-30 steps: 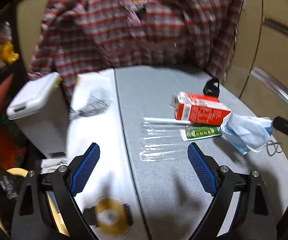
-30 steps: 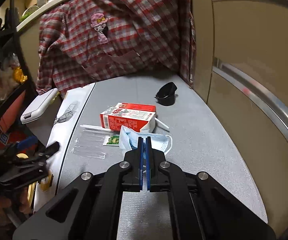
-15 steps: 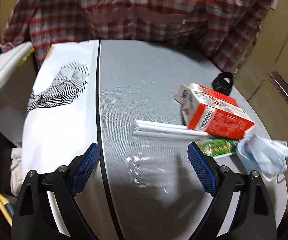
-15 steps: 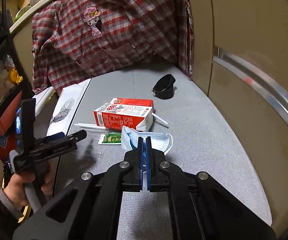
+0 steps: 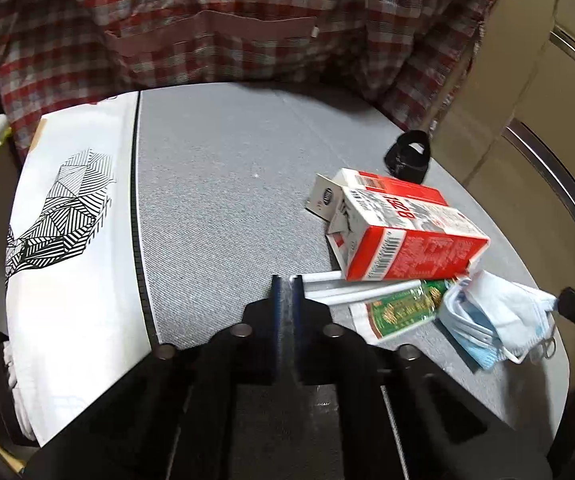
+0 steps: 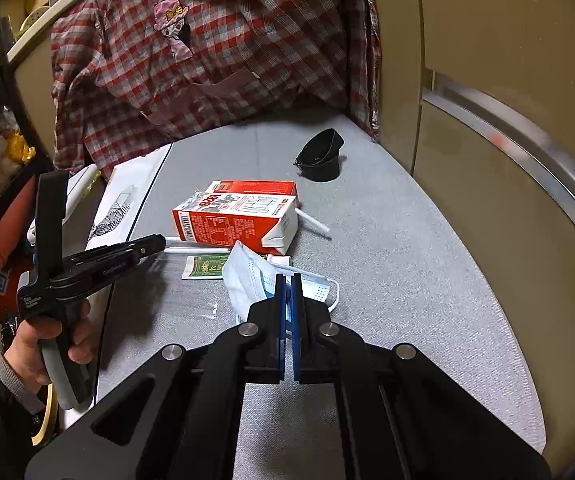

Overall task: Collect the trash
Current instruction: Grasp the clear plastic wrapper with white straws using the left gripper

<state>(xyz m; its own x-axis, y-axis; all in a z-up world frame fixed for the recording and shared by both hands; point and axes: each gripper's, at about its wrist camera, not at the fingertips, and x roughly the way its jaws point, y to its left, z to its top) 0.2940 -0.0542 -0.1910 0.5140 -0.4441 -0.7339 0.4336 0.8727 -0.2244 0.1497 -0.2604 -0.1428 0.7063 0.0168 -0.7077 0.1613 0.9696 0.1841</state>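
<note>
Trash, loose cluster on grey worktop (image 6: 387, 280), toward its right edge.

Items: red carton (image 6: 239, 222) lying on its side; white straws (image 5: 351, 286) partly under it; green sachet (image 5: 401, 306) flat just beside; crumpled blue face mask (image 6: 255, 280) touching the sachet; clear film (image 6: 195, 308), barely discernible against the grey. Black cup-like object (image 6: 321, 154) apart, toward the far edge; whether it is trash cannot be told. Left gripper (image 5: 286, 288): jaws drawn nearly together, a thin clear sliver between them, probably film, not certain. Right gripper (image 6: 287, 292): jaws narrow, tips at the mask; whether fabric is pinched cannot be told. No bin visible. Printed white bag (image 5: 67, 240) along the left edge, cut off, possibly the intended receptacle.
</note>
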